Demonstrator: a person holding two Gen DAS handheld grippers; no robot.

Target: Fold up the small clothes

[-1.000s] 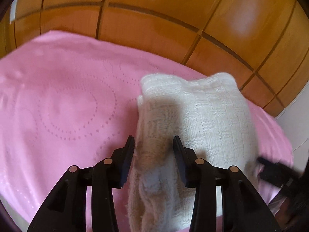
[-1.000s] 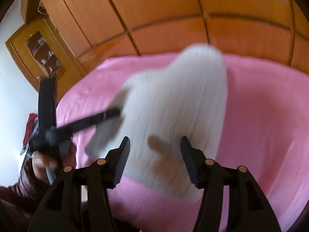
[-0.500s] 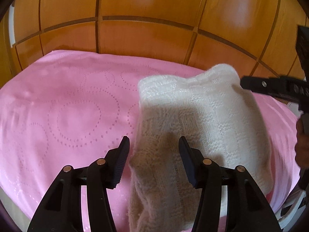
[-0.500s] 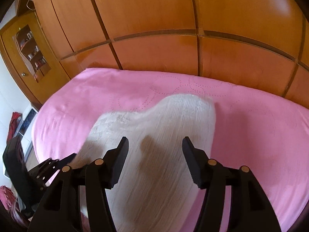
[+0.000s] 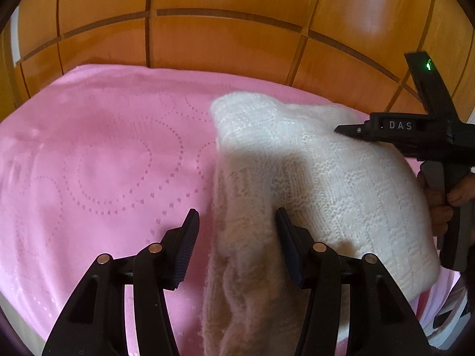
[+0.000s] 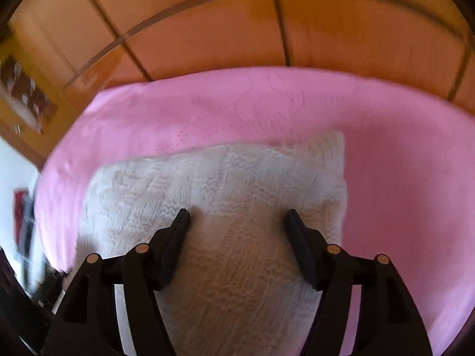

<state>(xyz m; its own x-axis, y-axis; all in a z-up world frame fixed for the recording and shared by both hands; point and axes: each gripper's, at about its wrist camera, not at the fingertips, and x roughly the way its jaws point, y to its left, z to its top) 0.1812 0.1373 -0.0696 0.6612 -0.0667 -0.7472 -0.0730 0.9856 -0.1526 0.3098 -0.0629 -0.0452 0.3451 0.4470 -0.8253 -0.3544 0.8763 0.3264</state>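
A white knitted garment [image 5: 311, 184] lies folded on a pink bedspread [image 5: 104, 163]. My left gripper [image 5: 236, 222] is open and empty, its jaws wide apart above the garment's left edge. My right gripper [image 6: 237, 219] is open and empty, hovering over the middle of the same garment [image 6: 225, 195]. The right gripper's body also shows in the left wrist view [image 5: 421, 136], at the garment's right side, held by a hand.
Orange wooden panelled doors [image 5: 225, 35] stand behind the bed. The pink bedspread [image 6: 409, 154] reaches to both sides of the garment. A wooden cabinet [image 6: 23, 101] stands at the far left in the blurred right wrist view.
Both grippers have let go of the garment and pulled back from it. The garment now lies flat on the bedspread. The right gripper has swung over it.
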